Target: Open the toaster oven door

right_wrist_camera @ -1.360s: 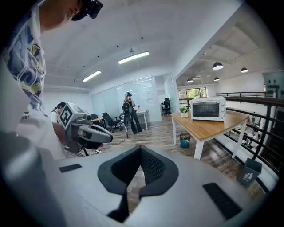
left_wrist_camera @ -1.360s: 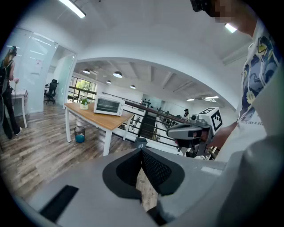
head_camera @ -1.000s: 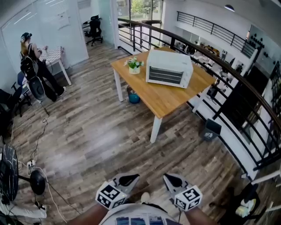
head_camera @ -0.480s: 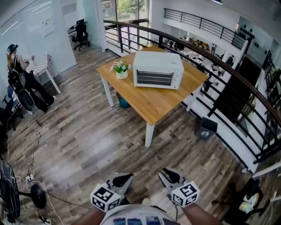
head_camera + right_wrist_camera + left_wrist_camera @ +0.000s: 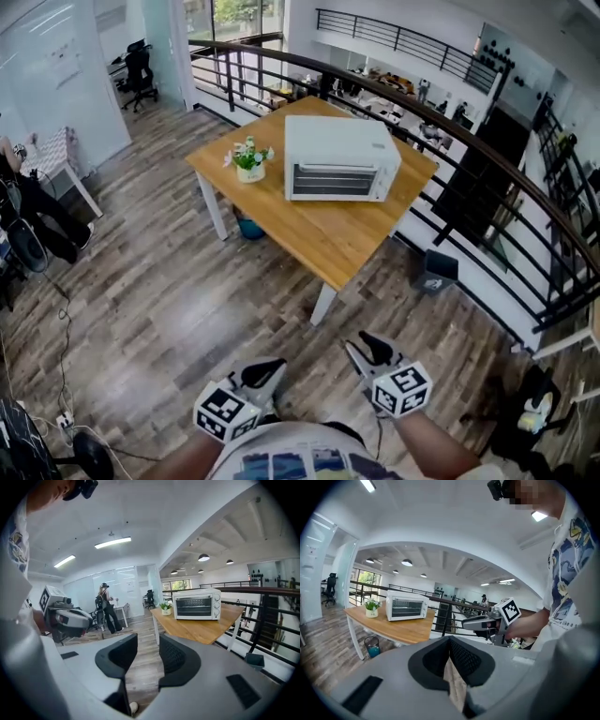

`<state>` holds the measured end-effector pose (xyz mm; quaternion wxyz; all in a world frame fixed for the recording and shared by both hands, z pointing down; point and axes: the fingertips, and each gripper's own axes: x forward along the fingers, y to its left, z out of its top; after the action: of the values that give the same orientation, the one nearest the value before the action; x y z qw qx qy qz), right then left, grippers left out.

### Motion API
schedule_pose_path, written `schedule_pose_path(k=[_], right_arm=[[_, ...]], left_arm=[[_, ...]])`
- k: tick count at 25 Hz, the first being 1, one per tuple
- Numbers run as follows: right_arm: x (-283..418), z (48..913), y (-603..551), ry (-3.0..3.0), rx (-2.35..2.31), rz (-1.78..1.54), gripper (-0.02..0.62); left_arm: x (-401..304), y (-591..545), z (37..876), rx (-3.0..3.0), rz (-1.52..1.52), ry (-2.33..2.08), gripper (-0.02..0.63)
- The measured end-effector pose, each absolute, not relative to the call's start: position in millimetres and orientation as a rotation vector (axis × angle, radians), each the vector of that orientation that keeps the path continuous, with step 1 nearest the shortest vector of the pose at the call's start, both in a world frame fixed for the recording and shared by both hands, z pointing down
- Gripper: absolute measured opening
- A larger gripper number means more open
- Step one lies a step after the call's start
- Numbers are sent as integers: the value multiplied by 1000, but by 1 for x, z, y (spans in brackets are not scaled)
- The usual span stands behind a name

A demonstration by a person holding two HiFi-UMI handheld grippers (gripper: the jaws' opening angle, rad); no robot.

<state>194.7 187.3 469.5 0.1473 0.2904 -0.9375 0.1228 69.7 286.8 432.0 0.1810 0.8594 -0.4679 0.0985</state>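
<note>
Head view puts the boxy white toaster oven (image 5: 337, 159), door closed, on the wooden counter (image 5: 328, 239) at upper centre, well apart from both claws. The left claw (image 5: 266, 372) is clenched and empty. The right claw (image 5: 365, 348) has just been opening, with nothing between its ribbed pads. Right gripper view, unlike the left one, shows a standing person (image 5: 107, 609).

Open-plan office, mezzanine level. Black swivel office chair (image 5: 139, 67) upper left of head view. White glazed partition wall (image 5: 94, 94) beside it. Black metal railing with wooden handrail (image 5: 487, 159) across upper right, cluttered desks (image 5: 398, 86) beyond. Grey-brown wood-plank floor (image 5: 159, 300). Long ceiling strip lights (image 5: 112, 542) upper centre of right gripper view.
</note>
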Motion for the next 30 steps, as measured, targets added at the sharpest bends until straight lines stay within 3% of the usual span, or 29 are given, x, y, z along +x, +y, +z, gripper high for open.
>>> schedule_pose_path(k=[11,30], right_arm=[[99,458,66,-2613,1047,352,167],[56,428,-234,-2604,1159,290,183]], left_arm=[[-47,219,441,2439,252,-1250,3],[-90,-17,417,2452,253,-1283,3]])
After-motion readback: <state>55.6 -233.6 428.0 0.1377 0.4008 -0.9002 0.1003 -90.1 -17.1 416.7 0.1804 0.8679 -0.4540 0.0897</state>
